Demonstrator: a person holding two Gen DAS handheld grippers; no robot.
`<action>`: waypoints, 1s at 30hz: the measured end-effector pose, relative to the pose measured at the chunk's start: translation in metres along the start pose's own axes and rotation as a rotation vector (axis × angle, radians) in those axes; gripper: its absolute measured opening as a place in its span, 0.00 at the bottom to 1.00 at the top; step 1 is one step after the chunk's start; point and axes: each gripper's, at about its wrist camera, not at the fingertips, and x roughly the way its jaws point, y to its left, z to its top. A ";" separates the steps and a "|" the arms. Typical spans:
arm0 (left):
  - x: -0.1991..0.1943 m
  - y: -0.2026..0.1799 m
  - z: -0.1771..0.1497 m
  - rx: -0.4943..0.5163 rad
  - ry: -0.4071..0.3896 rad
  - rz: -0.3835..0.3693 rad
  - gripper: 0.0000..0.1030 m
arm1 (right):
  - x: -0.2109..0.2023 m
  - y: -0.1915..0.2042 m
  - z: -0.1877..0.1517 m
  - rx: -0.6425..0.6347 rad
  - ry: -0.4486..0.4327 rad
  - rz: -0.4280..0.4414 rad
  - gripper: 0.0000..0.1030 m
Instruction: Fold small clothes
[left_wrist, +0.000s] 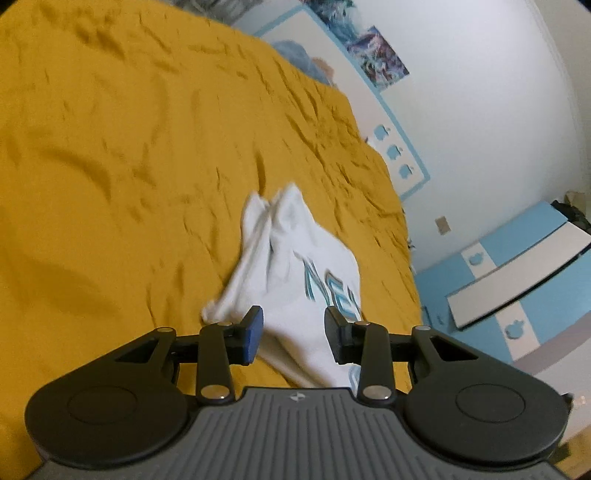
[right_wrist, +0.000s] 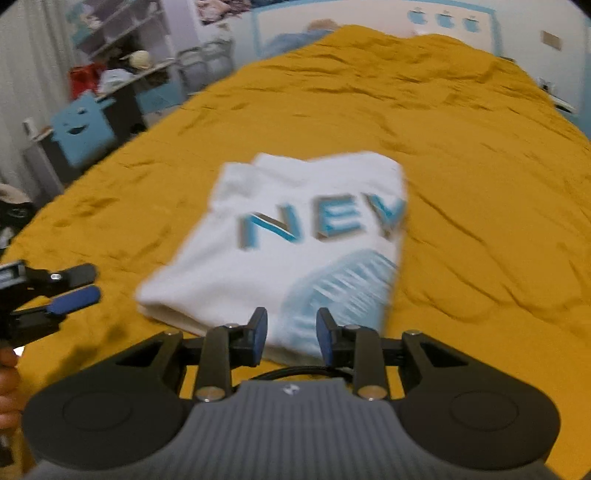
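The white T-shirt (right_wrist: 288, 243) lay part-folded mid-bed on the yellow bedspread (right_wrist: 461, 155). Right claw (right_wrist: 291, 334) hovered apart over its near hem; left claw (left_wrist: 293, 332), apart too, lined up beside it, likely for another fold.

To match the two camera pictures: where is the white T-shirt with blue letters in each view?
Left wrist: white T-shirt at centre, bunched, running down between the open left gripper.
Right wrist: centre, folded flat, just beyond the open right gripper.
Shared landmark: mustard-yellow bedspread under it.
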 end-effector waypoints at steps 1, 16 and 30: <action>0.006 0.001 -0.002 -0.016 0.014 -0.006 0.51 | -0.002 -0.006 -0.004 0.007 0.001 -0.014 0.26; 0.064 0.015 0.000 -0.120 -0.005 0.063 0.47 | 0.011 -0.026 -0.038 -0.076 0.018 -0.057 0.44; 0.066 -0.020 0.003 0.116 -0.010 0.211 0.12 | 0.033 -0.037 -0.025 0.050 -0.024 -0.054 0.35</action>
